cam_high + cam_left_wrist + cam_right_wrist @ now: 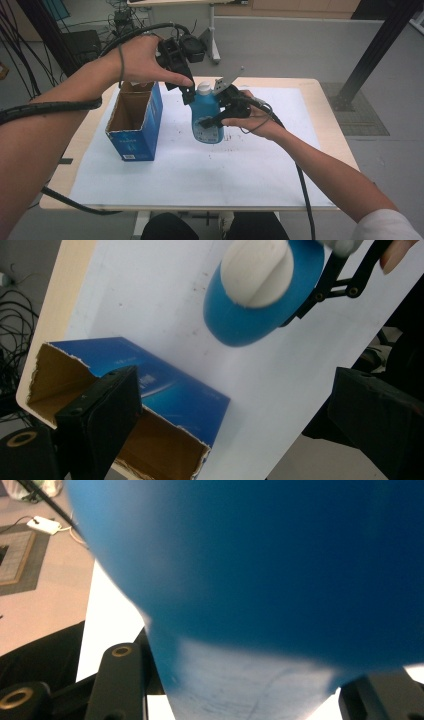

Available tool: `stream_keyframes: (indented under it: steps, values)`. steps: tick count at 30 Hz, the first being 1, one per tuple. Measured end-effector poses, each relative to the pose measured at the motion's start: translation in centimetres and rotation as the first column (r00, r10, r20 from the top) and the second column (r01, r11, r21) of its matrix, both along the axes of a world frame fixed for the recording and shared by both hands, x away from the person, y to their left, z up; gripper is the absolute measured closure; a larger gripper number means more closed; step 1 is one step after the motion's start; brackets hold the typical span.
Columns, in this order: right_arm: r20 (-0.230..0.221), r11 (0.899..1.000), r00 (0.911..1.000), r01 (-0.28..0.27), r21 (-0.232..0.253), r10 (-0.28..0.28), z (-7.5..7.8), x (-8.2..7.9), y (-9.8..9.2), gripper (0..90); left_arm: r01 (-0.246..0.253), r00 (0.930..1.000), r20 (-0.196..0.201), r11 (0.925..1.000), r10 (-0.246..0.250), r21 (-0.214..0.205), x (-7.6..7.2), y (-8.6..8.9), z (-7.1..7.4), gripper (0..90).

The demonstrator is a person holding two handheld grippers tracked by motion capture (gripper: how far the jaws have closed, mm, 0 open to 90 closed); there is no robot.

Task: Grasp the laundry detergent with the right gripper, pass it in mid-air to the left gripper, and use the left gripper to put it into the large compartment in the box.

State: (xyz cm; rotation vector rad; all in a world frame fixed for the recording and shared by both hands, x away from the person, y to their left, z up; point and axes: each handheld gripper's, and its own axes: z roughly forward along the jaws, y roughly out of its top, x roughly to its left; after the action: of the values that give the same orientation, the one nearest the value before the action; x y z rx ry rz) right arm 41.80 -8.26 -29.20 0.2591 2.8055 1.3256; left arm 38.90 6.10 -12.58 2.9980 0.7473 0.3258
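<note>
1. Step in hand, as judged: a blue bottle with a white cap is being carried in the right gripper near the open blue carton. The likely aim is to place it in the carton, or to work the cap with the other gripper.

2. Location of the bottle: in the high view it stands upright over the white sheet on the table, just right of the carton and apart from it. Whether its base rests on the sheet or is slightly lifted cannot be determined.

3. Right gripper: the jaws are closed on the bottle's body from the right side, one on each flank. In the right gripper view the blue wall sits between the black jaws. The grip is at mid-body, below the shoulder.

4. Left gripper: it hangs just above and left of the cap, pointing down. In the left gripper view the jaws stand wide apart with nothing between them; the cap lies ahead of them, untouched.

5. Recommendations for the step:
   - Keep the bottle upright; a rounded, smooth wall may slip or rotate in a two-jaw hold.
   - If it goes into the carton, lift it clear of the torn rim before lowering, and centre it over the opening.
   - If the cap is the target, bring the left jaws square to its flats before closing, and hold the body steady with the right.
   - The carton is light and unsecured; contact with its wall may push or tip it.
</note>
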Motion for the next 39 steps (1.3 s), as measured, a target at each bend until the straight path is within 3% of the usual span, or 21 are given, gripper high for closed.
stream_keyframes:
  steps: [13,19,39]
  values:
    - [-0.016,0.998,0.9981,-0.059,0.033,0.06,-0.9,-0.9,1.3,43.9,0.056,0.9971,-0.053,0.9984,-0.055,0.007,-0.3,-0.8,-0.9,7.3]
    - [-0.013,0.997,0.9974,-0.07,0.041,0.071,-0.9,-1.3,1.6,44.0,0.08,0.9959,-0.045,0.9967,-0.079,0.017,-0.6,-1.1,-1.0,7.4]
    - [-0.008,0.992,0.9943,-0.106,0.07,0.106,-0.6,-2.1,2.4,44.0,0.11,0.9912,-0.077,0.9936,-0.108,0.024,-0.5,-1.4,-1.6,5.3]
